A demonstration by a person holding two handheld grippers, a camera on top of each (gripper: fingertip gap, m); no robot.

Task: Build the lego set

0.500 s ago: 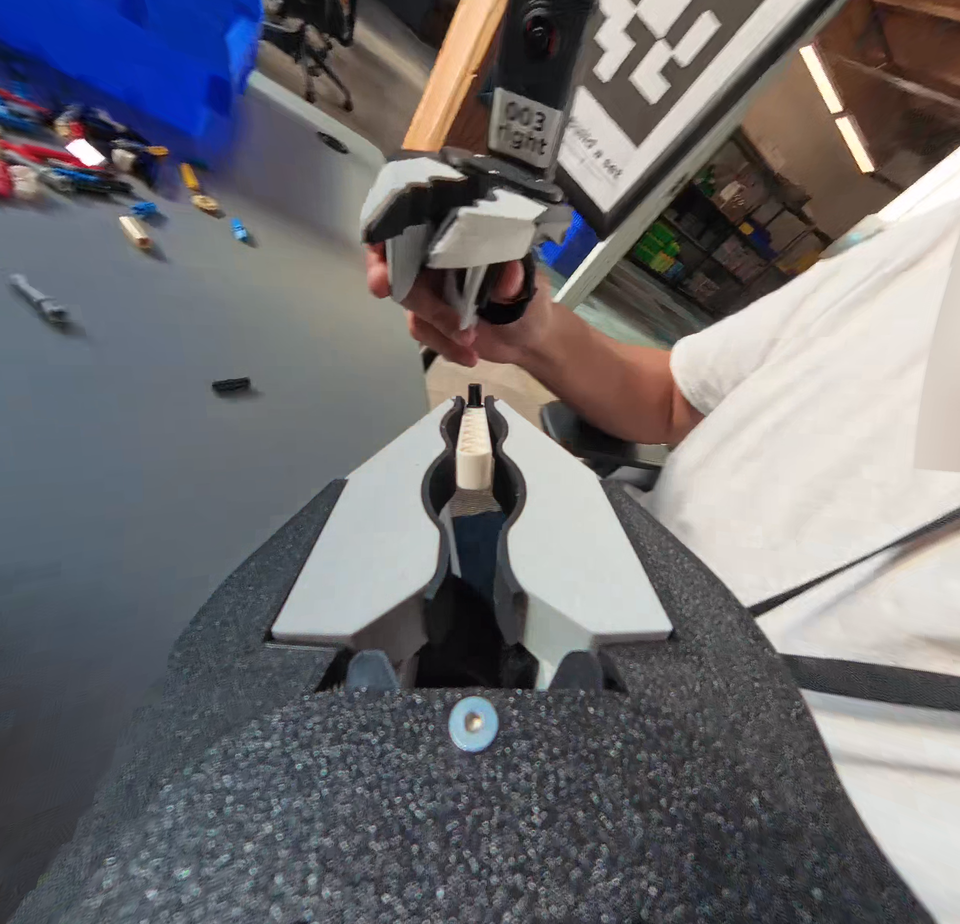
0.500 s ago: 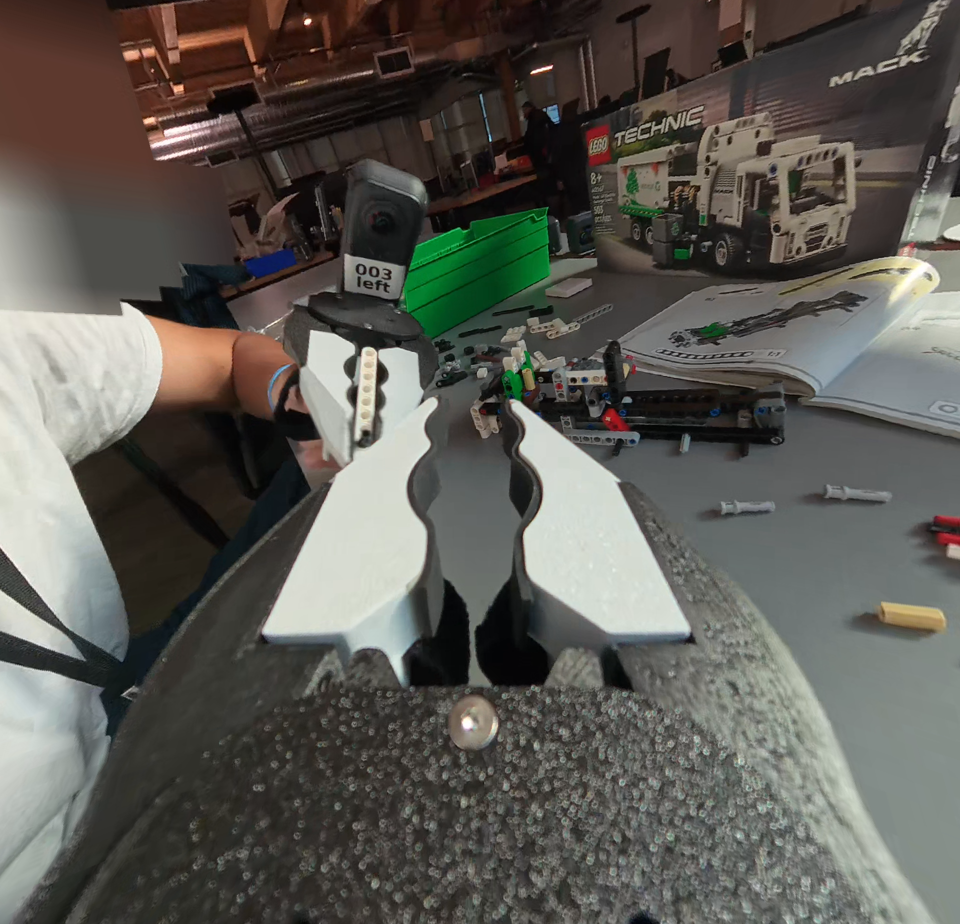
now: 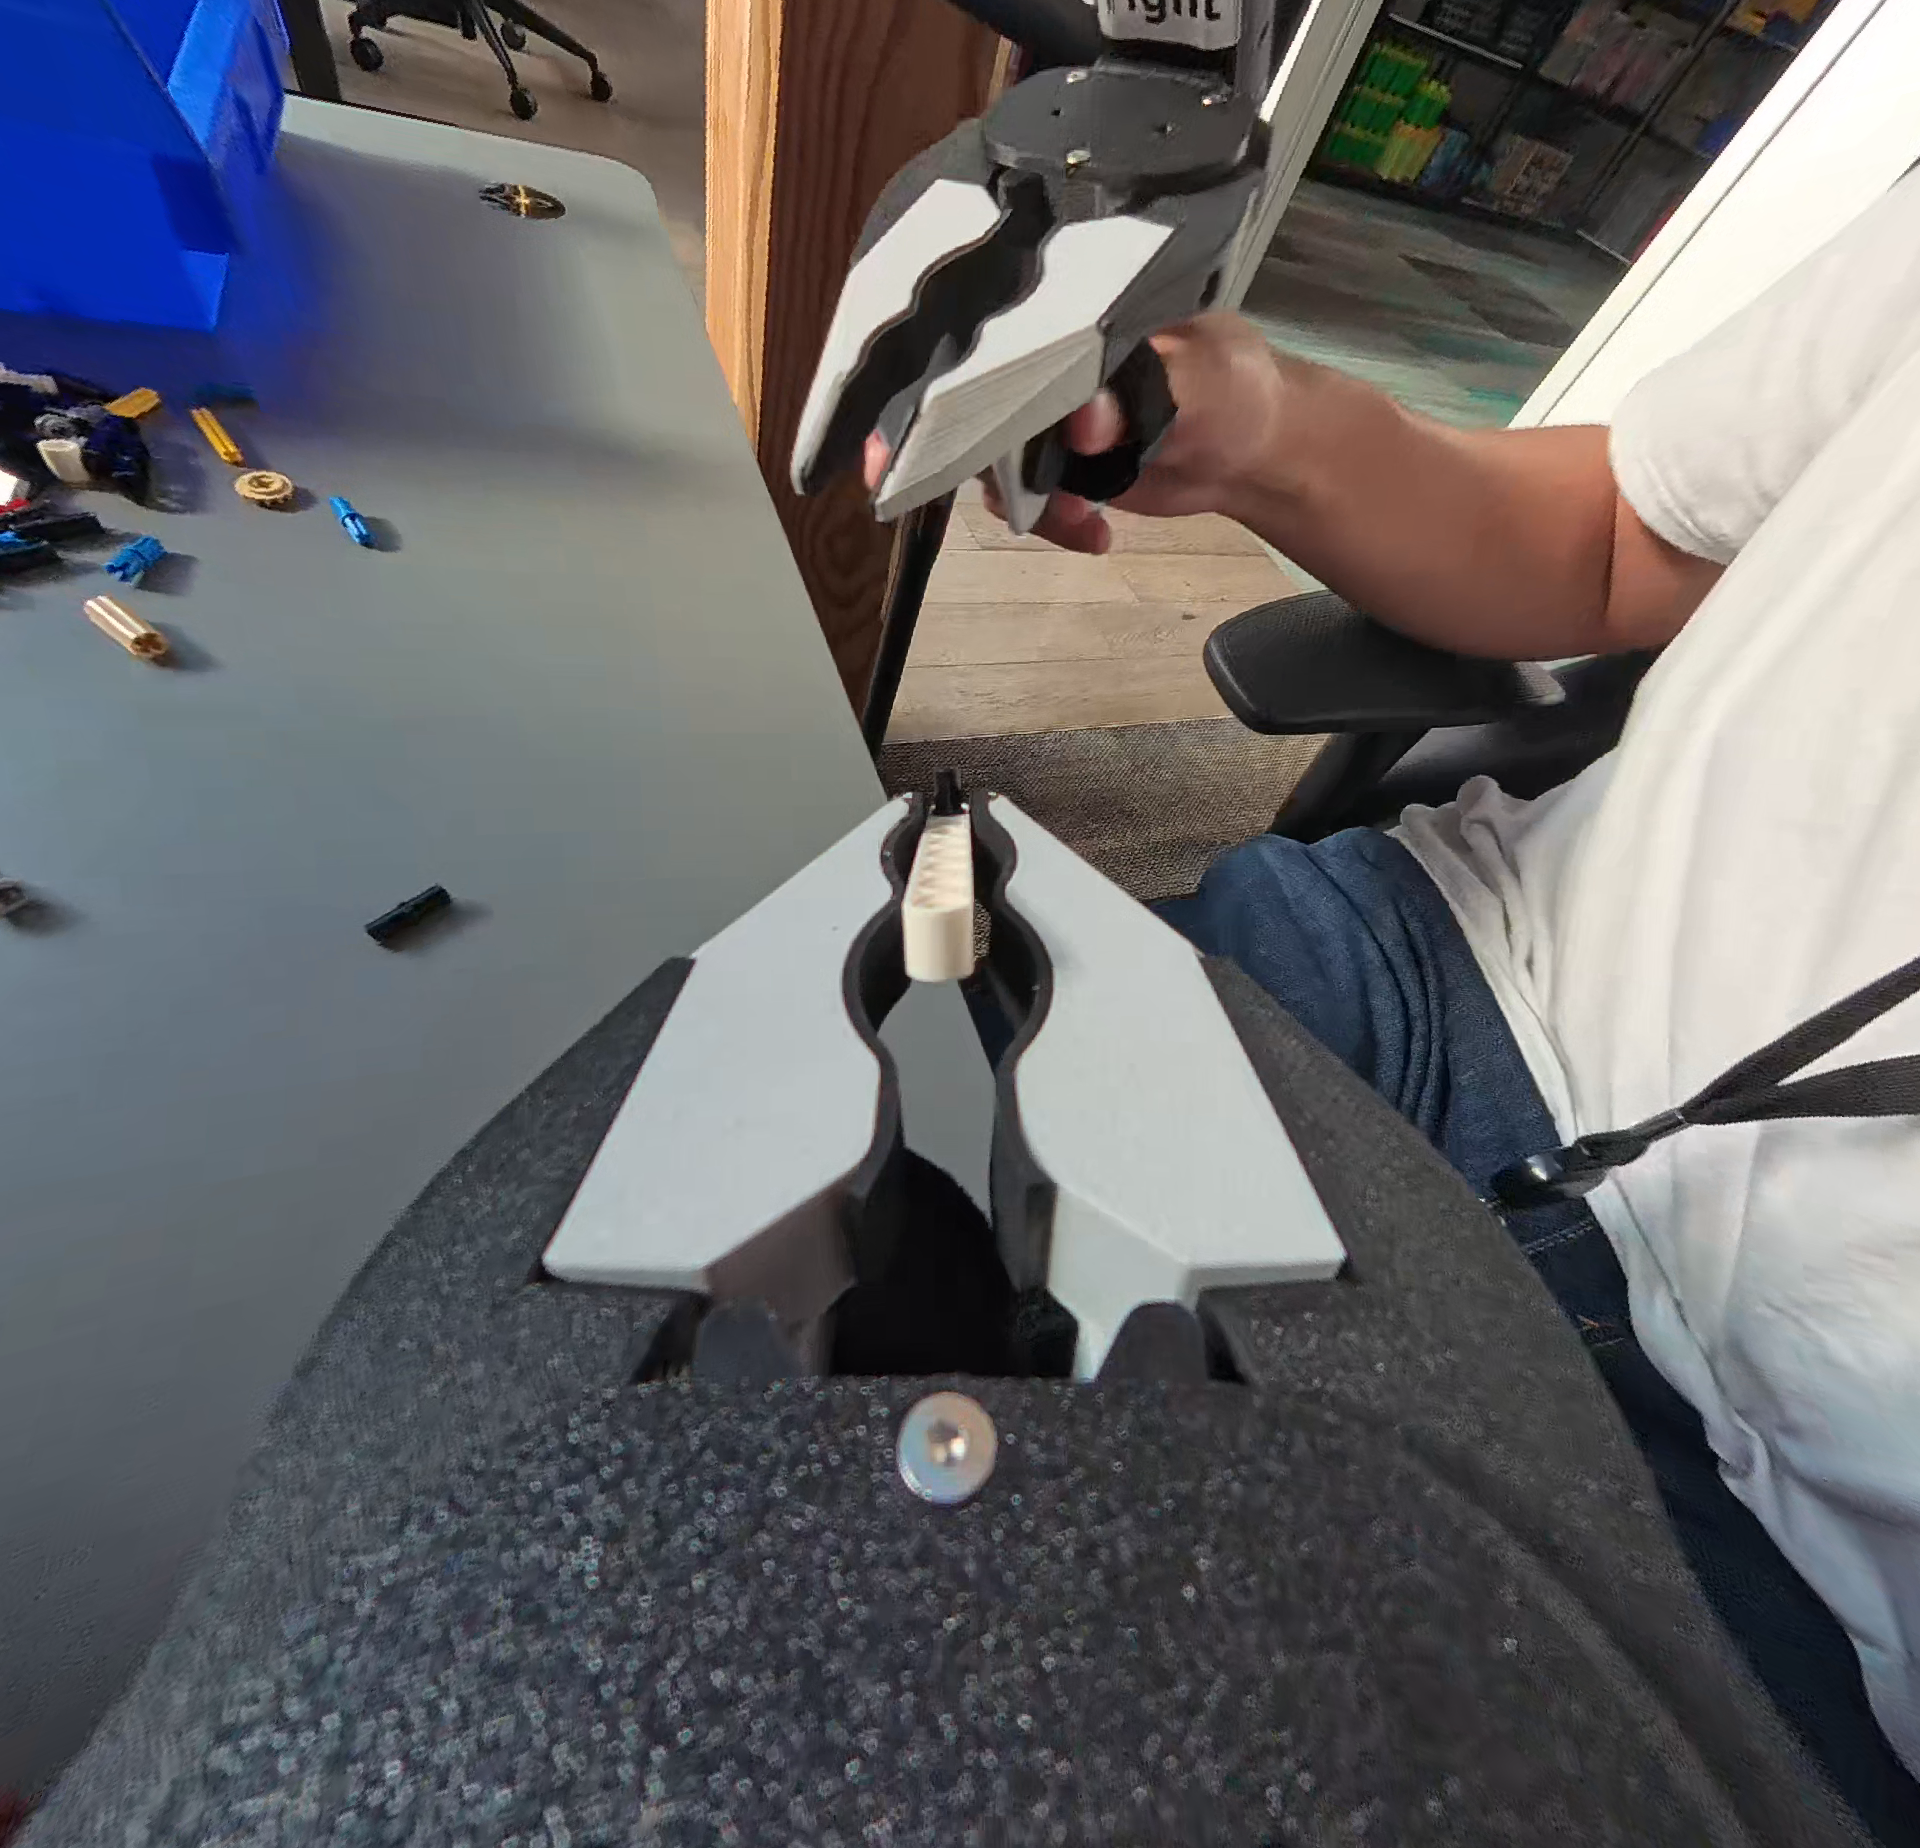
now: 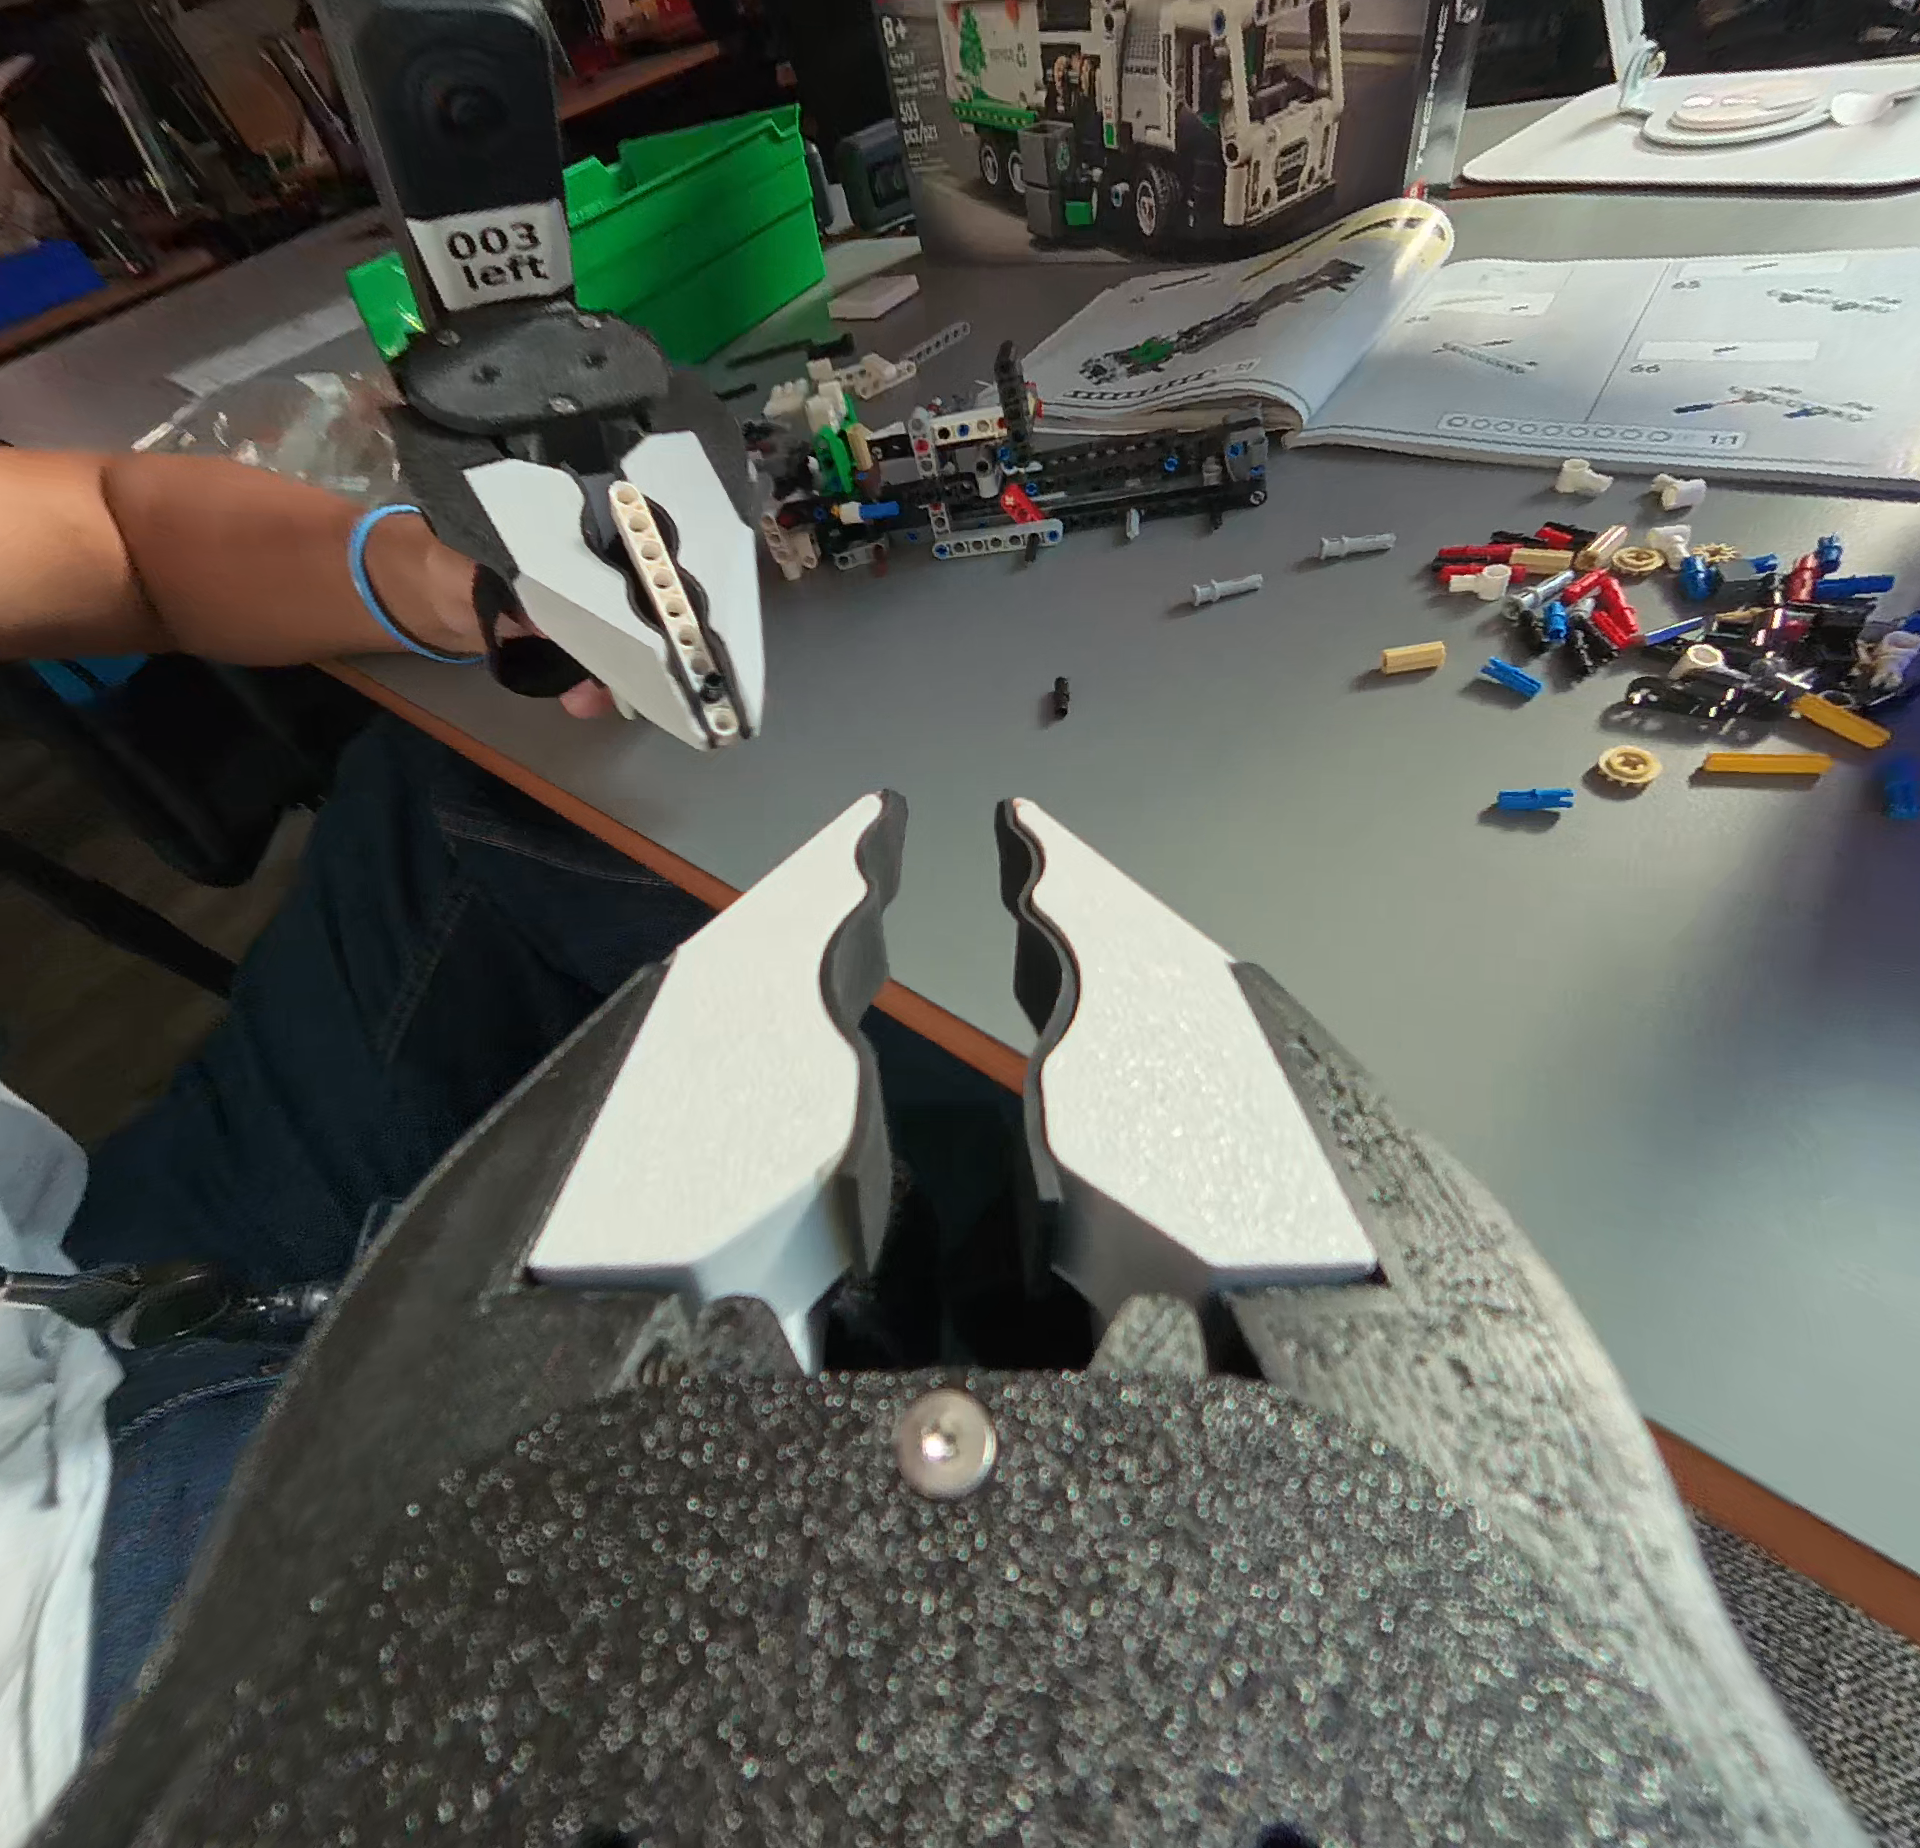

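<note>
**Currently: beam clamped in left gripper, right gripper empty**

Left gripper (image 3: 943, 811): fingers closed narrow on a white beam (image 3: 938, 905), a long piece with a row of holes. Beam lies lengthwise along the finger channel. A black pin (image 3: 944, 788) sits in its far end hole and pokes out past the fingertips. Gripper held off the table (image 3: 436, 759) edge, over the person's lap. From the right wrist view, the same gripper (image 4: 727, 728) points down and toward the camera, beam (image 4: 670, 593) visible edge-on between the fingers.

Right gripper (image 4: 948, 811): fingers apart with a moderate gap, nothing between them. Tips sit over the near table (image 4: 1351, 967) edge. From the left wrist view it (image 3: 847, 484) hangs above and beyond the left gripper, well apart from it, tips angled down.

Table contents, right wrist view:
- partly built chassis (image 4: 1018, 489), dark frame with white, green and red parts, mid-table
- open manual (image 4: 1558, 344) behind it, touching its far end
- set box (image 4: 1143, 84) standing at the back
- green bin (image 4: 696, 209) left of the box
- loose mixed parts (image 4: 1662, 614) piled at right
- single black pin (image 4: 1061, 698) lying alone on the table, between the grippers and the chassis

Left wrist view also shows a blue bin (image 3: 125, 115) at far left.
</note>
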